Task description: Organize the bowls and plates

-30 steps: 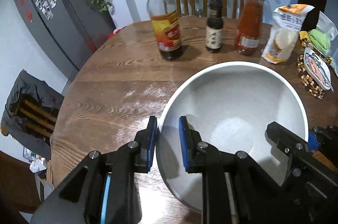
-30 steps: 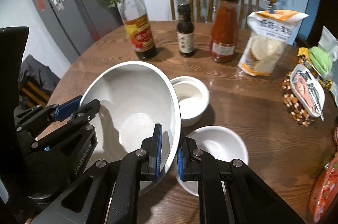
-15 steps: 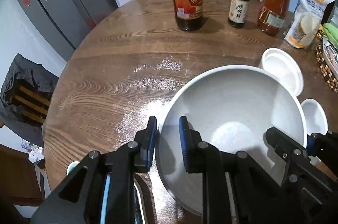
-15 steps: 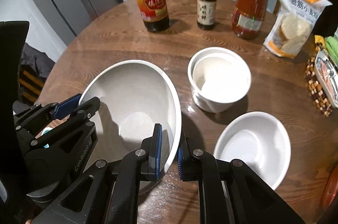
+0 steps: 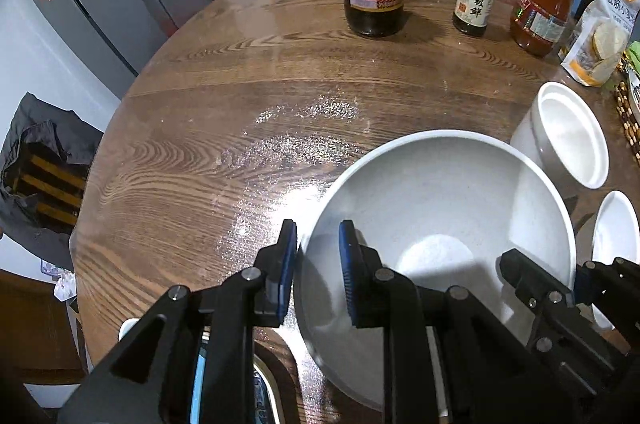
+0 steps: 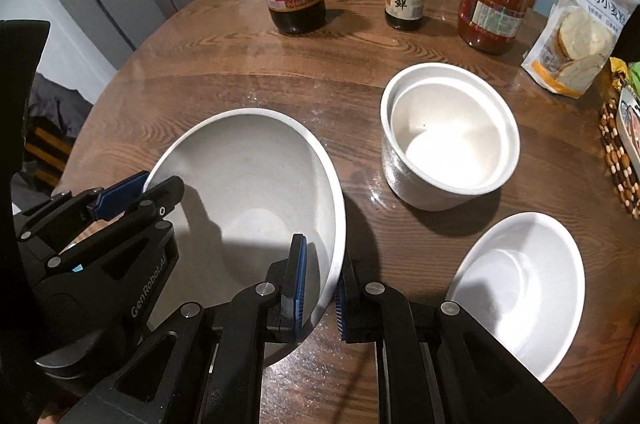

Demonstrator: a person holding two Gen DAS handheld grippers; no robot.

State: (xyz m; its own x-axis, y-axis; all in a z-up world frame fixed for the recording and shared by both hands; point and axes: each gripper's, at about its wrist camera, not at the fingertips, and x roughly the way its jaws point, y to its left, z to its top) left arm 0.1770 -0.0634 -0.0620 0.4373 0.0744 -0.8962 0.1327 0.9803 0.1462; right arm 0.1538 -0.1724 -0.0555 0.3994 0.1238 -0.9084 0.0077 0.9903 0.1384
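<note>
Left gripper (image 5: 318,264) and right gripper (image 6: 322,288) each pinch the rim of the large white ceramic bowl (image 6: 256,192) from opposite sides, near the round wooden table's (image 5: 240,96) front edge. Just right: deep white cup-shaped bowl (image 6: 450,136), shallow white bowl (image 6: 520,288).
</note>
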